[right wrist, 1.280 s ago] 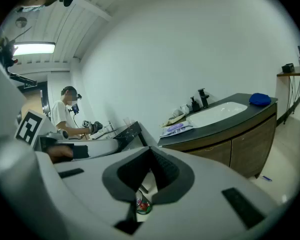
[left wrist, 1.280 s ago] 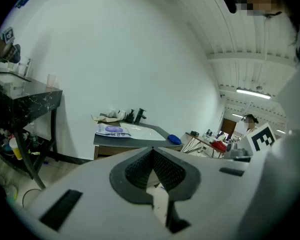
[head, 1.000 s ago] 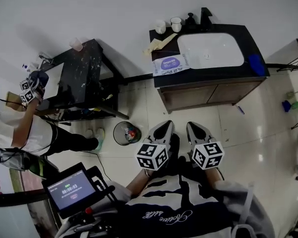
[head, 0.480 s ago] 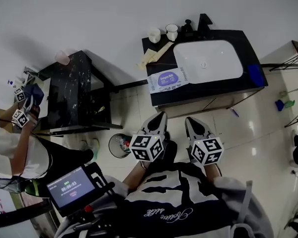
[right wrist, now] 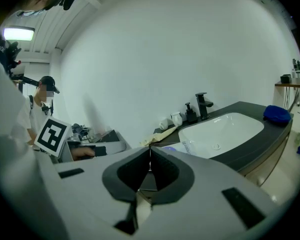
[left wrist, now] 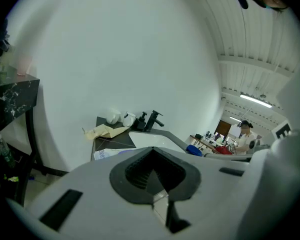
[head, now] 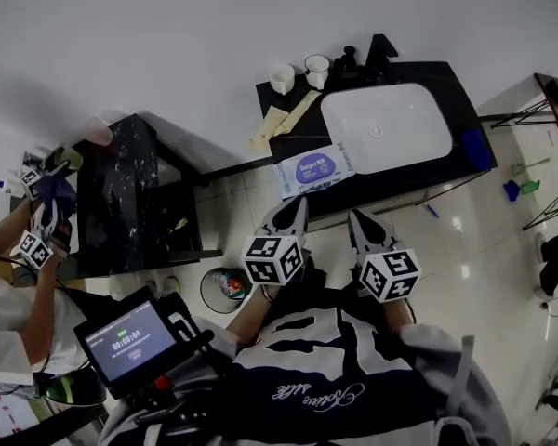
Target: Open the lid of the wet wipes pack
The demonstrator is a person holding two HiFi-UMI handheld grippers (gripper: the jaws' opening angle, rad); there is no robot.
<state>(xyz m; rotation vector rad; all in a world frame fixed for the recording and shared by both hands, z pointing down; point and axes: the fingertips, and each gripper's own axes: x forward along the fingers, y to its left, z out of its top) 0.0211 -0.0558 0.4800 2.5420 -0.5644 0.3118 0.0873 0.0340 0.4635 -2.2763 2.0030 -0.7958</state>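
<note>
The wet wipes pack (head: 316, 169), white with a purple oval lid, lies flat on the black counter (head: 288, 147) left of the white sink (head: 386, 126). Its near edge shows as the pack (left wrist: 106, 153) in the left gripper view and the pack (right wrist: 176, 148) in the right gripper view. My left gripper (head: 298, 210) is held below the counter's front edge, just short of the pack, its jaws closed together with nothing between them. My right gripper (head: 357, 221) hangs beside it, also shut and empty. Neither touches the pack.
Two white cups (head: 282, 77), a soap pump and black faucet (head: 383, 48) stand at the counter's back. A beige cloth (head: 279, 119) lies at its left, a blue object (head: 478, 149) at its right. A black marble side table (head: 126, 198), a bin (head: 223, 289) and another person (head: 28, 286) are at left.
The counter and wipes pack have drawn nearer to both grippers as I stepped forward. The grippers stay shut side by side. The person at left has shifted.
</note>
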